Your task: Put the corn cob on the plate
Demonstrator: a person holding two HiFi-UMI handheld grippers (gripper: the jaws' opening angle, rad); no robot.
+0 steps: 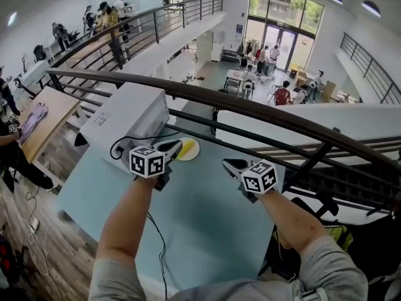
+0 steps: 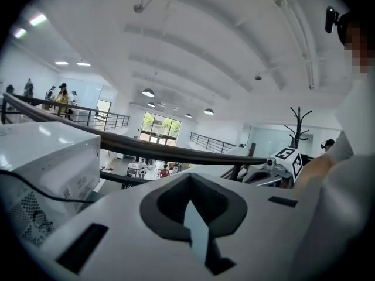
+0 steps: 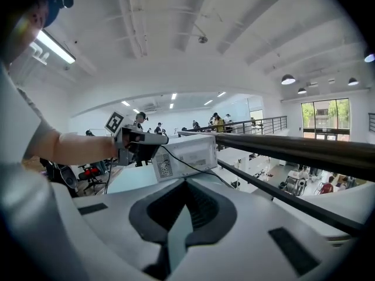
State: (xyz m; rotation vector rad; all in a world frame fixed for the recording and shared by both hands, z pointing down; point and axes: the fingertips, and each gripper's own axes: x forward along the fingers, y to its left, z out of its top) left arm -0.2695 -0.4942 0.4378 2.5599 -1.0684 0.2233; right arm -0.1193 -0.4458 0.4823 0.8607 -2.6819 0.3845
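Left tool (image 1: 178, 145) and right tool (image 1: 227, 163), both closed on nothing, hover mid-frame; a stray swing could knock the plate (image 1: 195, 150).

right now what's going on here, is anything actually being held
A person holds the left gripper and the right gripper above a pale green table by a railing. Both are shut, with nothing between their jaws. A yellow corn cob seems to lie on the small plate just beyond the left gripper, next to a white box, so the job looks done.
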